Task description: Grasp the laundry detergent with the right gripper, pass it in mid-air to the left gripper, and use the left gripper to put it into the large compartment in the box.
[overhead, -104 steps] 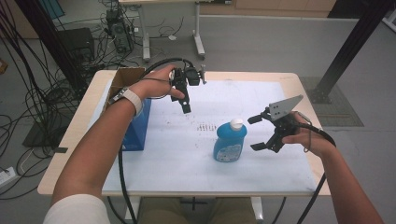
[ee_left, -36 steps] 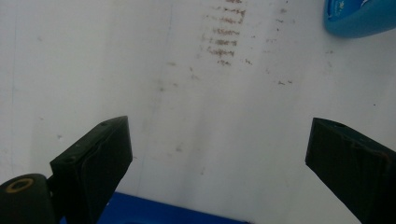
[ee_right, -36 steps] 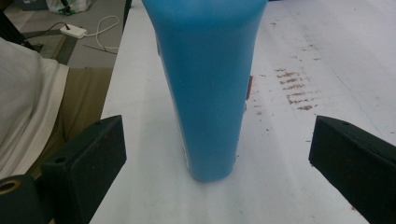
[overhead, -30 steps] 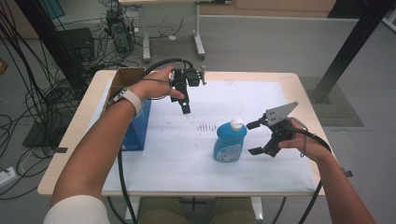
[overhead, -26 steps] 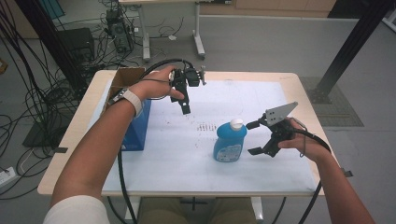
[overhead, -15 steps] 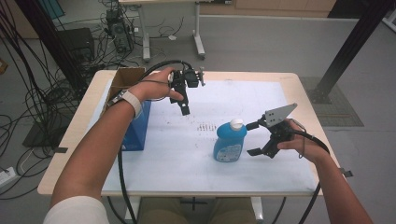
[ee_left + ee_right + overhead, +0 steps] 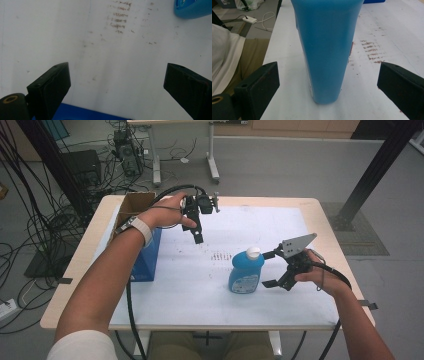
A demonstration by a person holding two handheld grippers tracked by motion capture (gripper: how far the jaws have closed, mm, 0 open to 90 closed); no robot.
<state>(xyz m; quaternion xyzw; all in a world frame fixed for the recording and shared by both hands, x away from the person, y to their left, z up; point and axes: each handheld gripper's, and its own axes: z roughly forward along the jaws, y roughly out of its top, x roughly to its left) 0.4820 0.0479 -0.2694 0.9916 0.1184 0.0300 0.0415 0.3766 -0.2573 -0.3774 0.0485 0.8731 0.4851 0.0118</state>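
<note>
A blue bottle (image 7: pixel 246 271) with a white cap (image 7: pixel 253 252) stands upright on the white paper near the table's middle. My right gripper (image 7: pixel 267 269) is open just to its right, one jaw on each side of the bottle's near flank. In the right gripper view the bottle (image 7: pixel 327 45) stands between the wide-apart jaws of the right gripper (image 7: pixel 328 77) and touches neither. My left gripper (image 7: pixel 196 234) hangs over the paper at the back left, pointing down. The left gripper (image 7: pixel 116 82) is open and holds nothing.
A blue box (image 7: pixel 145 260) with open cardboard flaps (image 7: pixel 132 205) sits at the table's left edge; its blue top (image 7: pixel 87 113) lies below the left jaws. Brown smudges (image 7: pixel 218 255) mark the paper behind the bottle. Cables trail from both grippers.
The right gripper has edged left and slightly down toward the bottle, still open. The left gripper has barely moved.
</note>
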